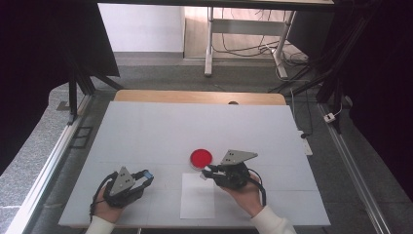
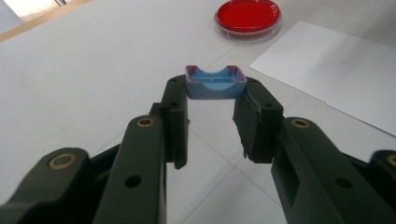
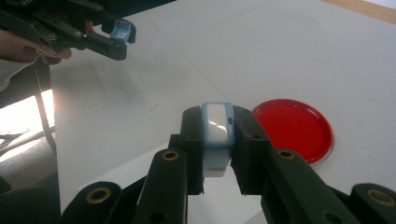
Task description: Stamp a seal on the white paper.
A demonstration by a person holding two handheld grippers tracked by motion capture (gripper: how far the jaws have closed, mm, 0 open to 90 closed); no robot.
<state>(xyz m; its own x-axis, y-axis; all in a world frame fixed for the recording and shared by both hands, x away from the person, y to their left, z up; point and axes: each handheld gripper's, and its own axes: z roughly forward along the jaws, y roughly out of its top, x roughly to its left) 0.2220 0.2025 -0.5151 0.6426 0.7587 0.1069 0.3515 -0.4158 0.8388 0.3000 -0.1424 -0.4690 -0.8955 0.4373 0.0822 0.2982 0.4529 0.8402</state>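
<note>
In the left gripper view, my left gripper (image 2: 215, 89) is shut on a small blue cap-like piece (image 2: 215, 81) with reddish edges, held crosswise between the tips. In the high view the left gripper (image 1: 147, 176) hovers near the table's front left. My right gripper (image 3: 217, 116) is shut on a small white block with a light-blue rim (image 3: 217, 126), held upright. In the high view the right gripper (image 1: 208, 173) sits just right of centre and points left. A round red dish (image 1: 200, 157) lies just beyond its tips. The dish (image 3: 292, 128) lies flat on the table.
A white sheet of paper (image 1: 197, 196) lies on the white table (image 1: 160, 126) between the two hands, near the front edge. The red dish (image 2: 247, 17) and the paper (image 2: 336, 65) lie ahead and to the right of the left jaws. Dark frames flank the table.
</note>
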